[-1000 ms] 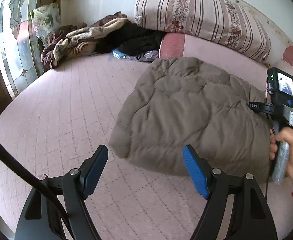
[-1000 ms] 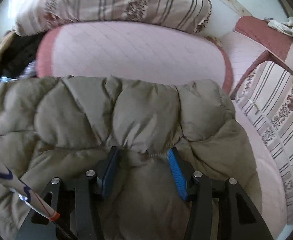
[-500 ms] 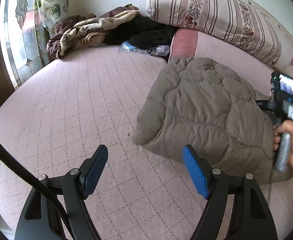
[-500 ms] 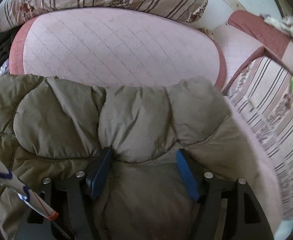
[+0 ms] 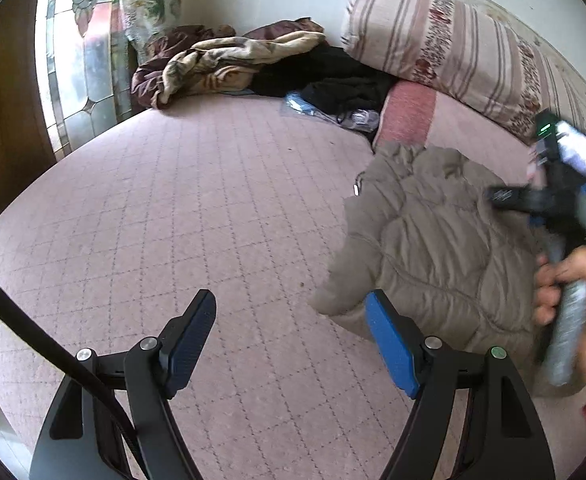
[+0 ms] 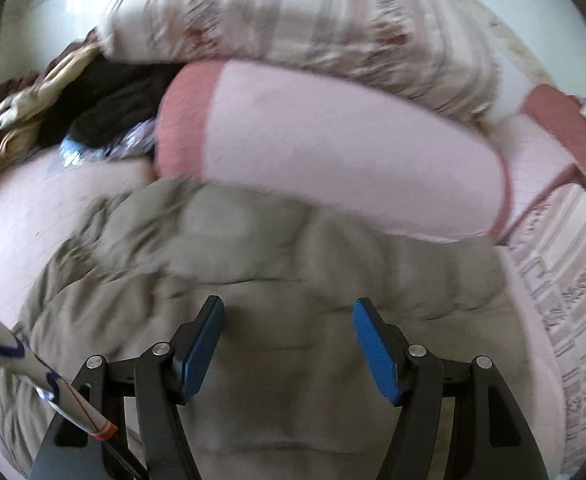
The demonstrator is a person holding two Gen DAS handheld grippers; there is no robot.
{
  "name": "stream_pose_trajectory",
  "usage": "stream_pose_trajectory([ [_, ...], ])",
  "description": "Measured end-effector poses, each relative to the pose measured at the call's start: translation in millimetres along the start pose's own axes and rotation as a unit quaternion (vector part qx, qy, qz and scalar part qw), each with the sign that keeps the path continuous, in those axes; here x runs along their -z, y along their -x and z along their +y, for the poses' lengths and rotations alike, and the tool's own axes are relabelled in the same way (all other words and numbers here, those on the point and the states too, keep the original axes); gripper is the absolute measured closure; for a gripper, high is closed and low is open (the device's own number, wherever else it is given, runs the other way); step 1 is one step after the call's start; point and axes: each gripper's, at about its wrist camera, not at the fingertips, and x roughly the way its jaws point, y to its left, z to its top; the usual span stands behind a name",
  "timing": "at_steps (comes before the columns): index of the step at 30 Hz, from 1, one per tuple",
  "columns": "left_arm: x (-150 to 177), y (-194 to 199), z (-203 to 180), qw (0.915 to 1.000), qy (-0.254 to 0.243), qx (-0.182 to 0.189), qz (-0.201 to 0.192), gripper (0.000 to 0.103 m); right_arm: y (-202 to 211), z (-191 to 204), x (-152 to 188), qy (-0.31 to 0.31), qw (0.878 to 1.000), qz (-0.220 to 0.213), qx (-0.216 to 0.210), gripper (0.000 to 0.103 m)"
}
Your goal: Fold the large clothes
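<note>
Left gripper (image 5: 291, 334) angled down over bare pink bedcover (image 5: 173, 208) — jaws spread, nothing between them. To its right, folded khaki puffer jacket (image 5: 433, 248) lies on the bed below the pink bolster (image 6: 353, 156). Right gripper (image 6: 289, 338) tilted down above the jacket — jaws apart, gripping nothing; hand (image 5: 581, 300) wrapped around its handle.

The brown coat (image 5: 433, 248) is soft, puffy cloth with a dull look and stitched lines. The pink bed cover (image 5: 197, 208) is quilted cloth. The striped pillow (image 5: 445, 44) is cloth too. The window (image 5: 77, 60) is shiny glass.
</note>
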Motion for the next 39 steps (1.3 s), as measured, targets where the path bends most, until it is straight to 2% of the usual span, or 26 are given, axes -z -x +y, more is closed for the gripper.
stream_pose_trajectory([
  [2,-2.6,-1.3,2.8,1.0000,0.004,-0.004,-0.001,0.027,-15.8,22.4,5.6,0.015,1.000,0.010,0.009,0.031],
  [4,-4.4,-5.8,5.2,0.9999,0.006,-0.009,0.006,0.027,-32.3,44.2,12.8,0.049,0.998,0.006,0.044,0.029],
  [8,-3.8,-11.4,8.4,0.9997,0.013,-0.014,0.018,0.027,-45.4,53.4,17.3,0.067,0.995,0.001,0.070,0.026],
  [10,-3.8,-11.5,10.7,0.9995,0.019,-0.014,0.022,0.027,-36.5,58.1,11.3,0.075,0.993,0.001,0.086,0.027],
  [14,-2.5,-8.3,12.5,0.9994,0.023,-0.017,0.018,0.027,4.0,69.1,6.0,0.051,0.997,-0.046,0.045,0.027],
  [17,-0.4,-9.2,9.8,0.9995,0.017,-0.019,0.019,0.027,10.3,91.4,13.2,0.060,0.998,-0.031,-0.003,0.027],
  [18,0.6,-10.2,7.7,0.9995,0.011,-0.022,0.020,0.027,5.1,101.7,18.2,0.072,0.997,-0.020,-0.005,0.027],
  [21,1.1,-11.4,3.4,0.9995,0.002,-0.027,0.018,0.027,-11.2,122.1,29.6,0.112,0.993,-0.001,0.022,0.026],
  [23,3.1,-10.1,2.1,0.9995,-0.001,-0.028,0.017,0.027,-4.4,117.1,24.9,0.105,0.994,-0.003,0.018,0.027],
  [25,4.4,-9.7,0.9,0.9995,-0.002,-0.026,0.017,0.027,8.0,101.1,17.7,0.086,0.996,-0.014,0.003,0.026],
  [29,8.3,-11.4,-4.4,0.9993,-0.013,-0.031,0.019,0.027,14.5,44.6,-0.3,0.060,0.996,-0.041,0.046,0.026],
  [34,14.2,-15.5,-13.8,0.9987,-0.029,-0.036,0.023,0.027,-20.5,-58.1,-7.1,-0.011,0.996,0.003,0.093,0.026],
  [37,15.3,-22.2,-17.2,0.9982,-0.035,-0.040,0.027,0.027,-52.1,-125.9,-1.6,-0.056,0.991,0.041,0.116,0.026],
  [39,16.9,-29.7,-20.4,0.9976,-0.040,-0.046,0.033,0.027,-72.4,-174.9,7.0,-0.103,0.986,0.066,0.116,0.026],
])
